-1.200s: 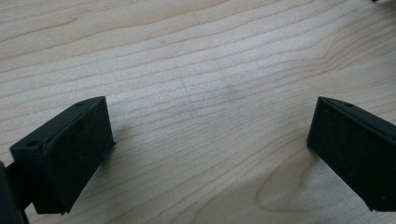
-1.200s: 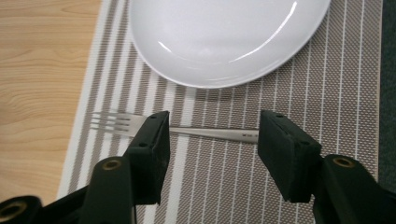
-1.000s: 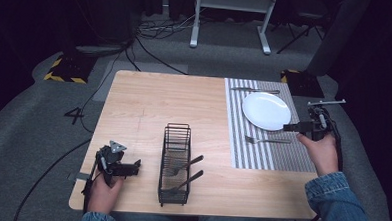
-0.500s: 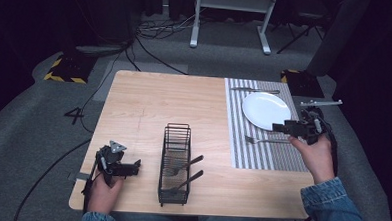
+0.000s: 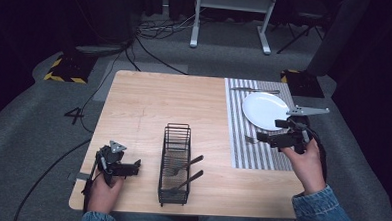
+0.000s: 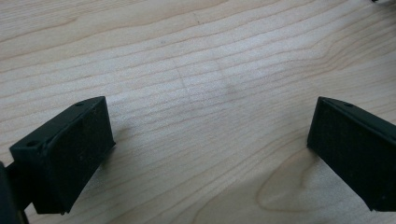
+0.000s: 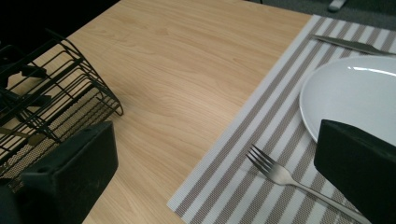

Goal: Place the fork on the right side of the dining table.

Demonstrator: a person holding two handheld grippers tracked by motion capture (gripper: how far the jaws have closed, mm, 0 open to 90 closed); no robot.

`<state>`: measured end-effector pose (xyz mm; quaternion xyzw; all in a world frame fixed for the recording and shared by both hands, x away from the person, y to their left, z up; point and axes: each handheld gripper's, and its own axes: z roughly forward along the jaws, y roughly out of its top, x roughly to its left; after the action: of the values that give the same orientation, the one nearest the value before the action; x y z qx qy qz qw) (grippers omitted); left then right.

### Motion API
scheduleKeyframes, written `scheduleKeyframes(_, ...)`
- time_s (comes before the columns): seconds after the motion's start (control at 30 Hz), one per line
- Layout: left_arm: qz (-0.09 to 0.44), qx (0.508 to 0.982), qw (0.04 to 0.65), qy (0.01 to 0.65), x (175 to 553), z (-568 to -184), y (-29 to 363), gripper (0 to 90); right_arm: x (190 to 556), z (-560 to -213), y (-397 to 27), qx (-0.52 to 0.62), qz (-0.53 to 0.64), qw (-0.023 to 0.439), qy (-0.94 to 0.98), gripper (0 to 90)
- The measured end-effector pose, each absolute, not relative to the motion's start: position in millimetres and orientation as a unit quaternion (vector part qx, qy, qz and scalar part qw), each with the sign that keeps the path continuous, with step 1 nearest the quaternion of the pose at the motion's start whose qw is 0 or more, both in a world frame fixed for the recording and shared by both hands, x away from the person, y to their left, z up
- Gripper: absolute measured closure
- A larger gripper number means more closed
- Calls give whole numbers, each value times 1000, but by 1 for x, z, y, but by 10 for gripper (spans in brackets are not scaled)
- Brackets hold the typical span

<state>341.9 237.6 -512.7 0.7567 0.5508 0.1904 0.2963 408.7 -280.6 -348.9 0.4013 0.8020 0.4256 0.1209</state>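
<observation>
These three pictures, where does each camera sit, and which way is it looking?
High view: above the person's side, looking forward and down on the table; both forearms, left gripper and right gripper show.
Left gripper view: rides the left gripper, looking down at bare wood between its open jaws.
Right gripper view: rides the right gripper, looking across the striped placemat, fork, white plate and wire basket.
Shared: the high and right gripper views both show the fork, plate and basket.

One readable mark: a dark figure "4" (image 5: 76,116) on the grey carpet floor (image 5: 28,133), out beyond and to the outer side of the left gripper (image 5: 126,167). No other legible text, labels or brands anywhere.
</observation>
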Motion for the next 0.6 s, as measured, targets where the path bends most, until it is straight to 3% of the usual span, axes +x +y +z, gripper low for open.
scheduleKeyframes(0.23, 190, 757, 297, 551, 342, -513, 238, 3, 393, -354, -256, 378, 434, 105, 811, 0)
scheduleKeyframes(0.33, 190, 757, 296, 551, 342, -513, 238, 3, 383, -357, -240, 354, 440, 77, 821, 0)
scheduleKeyframes(0.6, 190, 757, 296, 551, 342, -513, 238, 3, 361, -361, -209, 316, 422, 83, 846, 0)
